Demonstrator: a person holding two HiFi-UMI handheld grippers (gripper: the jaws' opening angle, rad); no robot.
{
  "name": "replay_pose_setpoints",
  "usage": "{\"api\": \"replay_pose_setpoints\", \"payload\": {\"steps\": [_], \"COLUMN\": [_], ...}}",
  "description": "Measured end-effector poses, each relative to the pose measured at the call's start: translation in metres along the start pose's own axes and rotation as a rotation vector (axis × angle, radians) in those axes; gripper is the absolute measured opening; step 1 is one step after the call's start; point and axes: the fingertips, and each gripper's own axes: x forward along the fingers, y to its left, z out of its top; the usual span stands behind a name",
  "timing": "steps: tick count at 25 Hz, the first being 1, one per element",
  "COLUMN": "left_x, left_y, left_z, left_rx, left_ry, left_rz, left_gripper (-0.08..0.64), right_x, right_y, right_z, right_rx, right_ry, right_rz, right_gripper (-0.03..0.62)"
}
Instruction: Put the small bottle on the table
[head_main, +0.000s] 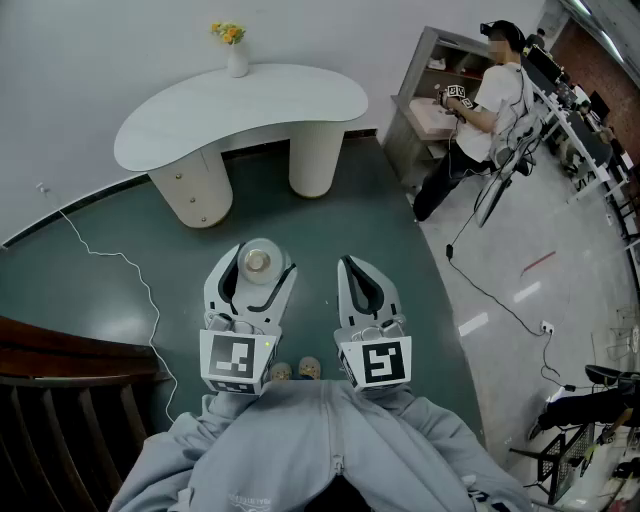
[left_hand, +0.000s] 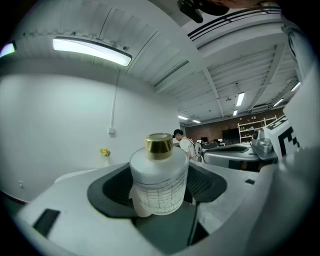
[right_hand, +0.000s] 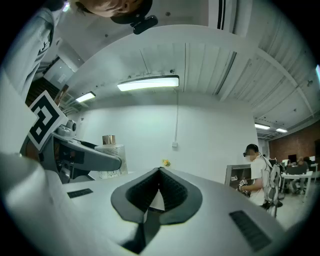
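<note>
One-handed carry: the left gripper (head_main: 257, 272) clamps the small bottle (left_hand: 159, 180) upright by its body, ready to be stood down as is, while the right gripper (right_hand: 160, 172) is pinched together, empty. The white table (head_main: 200, 120) lies well ahead, a vase (head_main: 236, 60) at its back edge.

A white kidney-shaped desk (head_main: 240, 110) stands against a white wall (head_main: 100, 50) on a dark green floor (head_main: 330, 230); a ceiling strip light (left_hand: 92, 50) glows overhead.
</note>
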Motion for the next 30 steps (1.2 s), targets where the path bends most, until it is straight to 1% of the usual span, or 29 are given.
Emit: {"api": "replay_pose_setpoints", "payload": {"steps": [10,16,23,30], "left_x": [0.02,0.035,0.063,0.115], "left_y": [-0.024,-0.033,-0.027,-0.002], "left_z": [-0.001,-0.004,-0.007,-0.012], "left_rx": [0.003,-0.006,-0.01,-0.019], "left_ry": [0.009,0.015,0.025,0.024], "left_rz": [0.013,0.013,0.003,-0.031], "left_gripper": [0.33,0.33,0.33,0.33], "right_x": [-0.002,0.001,0.019,0.066], "right_y": [-0.028,-0.046,-0.063,-0.086], "right_z": [-0.008,-0.017,-0.029,-0.043], "right_rx": [0.003,0.034,0.046,0.042], "right_ry": [-0.005,-0.009,0.008,0.025], "right_rz": [0.03,0.03,0.024,-0.004], "right_gripper": [0.026,0.026,0.026,0.028]}}
